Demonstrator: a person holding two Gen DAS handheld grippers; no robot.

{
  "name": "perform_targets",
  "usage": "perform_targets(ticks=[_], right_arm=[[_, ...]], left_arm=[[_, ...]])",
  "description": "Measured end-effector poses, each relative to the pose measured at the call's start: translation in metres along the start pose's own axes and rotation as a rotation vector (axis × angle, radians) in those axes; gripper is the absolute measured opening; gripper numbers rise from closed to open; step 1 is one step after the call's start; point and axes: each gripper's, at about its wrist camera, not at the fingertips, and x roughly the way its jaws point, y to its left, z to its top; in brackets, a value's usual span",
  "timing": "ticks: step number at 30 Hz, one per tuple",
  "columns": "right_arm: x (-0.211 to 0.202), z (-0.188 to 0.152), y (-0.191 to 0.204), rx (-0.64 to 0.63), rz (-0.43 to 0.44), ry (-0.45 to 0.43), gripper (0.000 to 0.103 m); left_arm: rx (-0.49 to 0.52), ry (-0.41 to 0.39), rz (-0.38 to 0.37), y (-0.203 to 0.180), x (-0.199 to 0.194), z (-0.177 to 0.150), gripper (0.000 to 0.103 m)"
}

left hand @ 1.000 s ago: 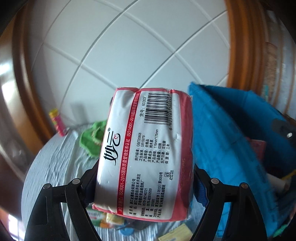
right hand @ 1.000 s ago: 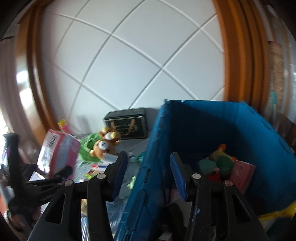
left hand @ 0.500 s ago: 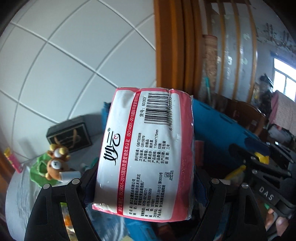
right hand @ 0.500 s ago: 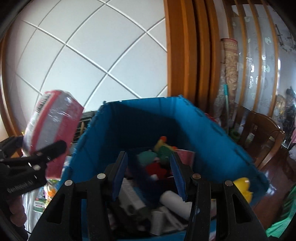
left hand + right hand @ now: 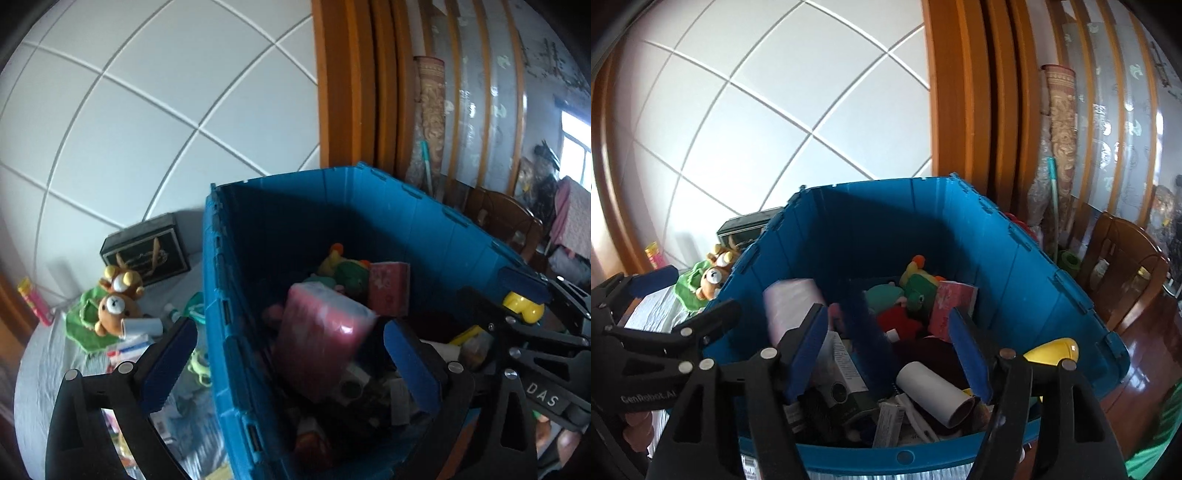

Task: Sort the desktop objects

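- Left wrist view: the left gripper [image 5: 288, 354] is spread wide with nothing between its blue pads; one finger is outside the near-left wall of the blue bin [image 5: 221, 280], the other over its inside.
- The pink tissue pack [image 5: 321, 343] is blurred inside the bin, tilted among the clutter, touching neither pad.
- Left of the bin, a bear toy [image 5: 110, 310] lies on a green cloth [image 5: 79, 325] on the table, a black box [image 5: 146, 247] behind it against the tiled wall.
- Right wrist view: the right gripper [image 5: 890, 350] is parted and empty above the bin's near rim [image 5: 901, 456], with open air between its pads.
- A white roll [image 5: 934, 391] and a yellow toy [image 5: 1052, 349] lie near the front edge.
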Motion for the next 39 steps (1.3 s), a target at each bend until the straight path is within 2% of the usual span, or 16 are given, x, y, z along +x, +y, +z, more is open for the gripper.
perform_targets(ticks=[4,6,7,12,17,22,29,31,32,33,35,39], right_arm=[[-0.005,-0.002,0.011,-0.019,0.041,-0.007,0.068],[-0.009,-0.004,0.023,-0.029,0.064,-0.01,0.083],[-0.013,-0.006,0.032,-0.037,0.075,-0.015,0.085],[-0.037,-0.021,0.078,-0.073,0.146,-0.042,0.086],[-0.056,-0.054,0.145,-0.141,0.255,-0.036,0.086],[-0.058,-0.1,0.206,-0.176,0.328,0.029,0.086],[-0.044,-0.168,0.247,-0.182,0.296,0.159,0.086],[-0.031,-0.189,0.248,-0.168,0.277,0.226,0.083],[-0.024,-0.199,0.246,-0.157,0.27,0.256,0.074],[-0.015,-0.209,0.242,-0.144,0.259,0.29,0.071],[0.004,-0.228,0.235,-0.124,0.235,0.354,0.071],[0.038,-0.255,0.218,-0.074,0.203,0.42,0.071]], left_arm=[[-0.031,-0.01,0.049,0.022,-0.016,-0.012,0.103],[-0.051,-0.01,0.072,0.04,-0.025,-0.022,0.103],[-0.061,-0.009,0.086,0.051,-0.029,-0.028,0.102],[-0.093,0.018,0.175,0.111,-0.046,-0.07,0.103],[-0.152,0.099,0.265,0.184,-0.049,-0.13,0.103],[-0.188,0.182,0.308,0.237,-0.043,-0.181,0.103],[-0.233,0.29,0.296,0.285,-0.024,-0.238,0.103],[-0.241,0.323,0.29,0.291,-0.017,-0.25,0.102],[-0.244,0.332,0.285,0.292,-0.015,-0.254,0.102],[-0.248,0.339,0.28,0.292,-0.013,-0.259,0.102],[-0.252,0.349,0.276,0.29,-0.009,-0.266,0.102],[-0.259,0.376,0.27,0.283,0.004,-0.276,0.102]])
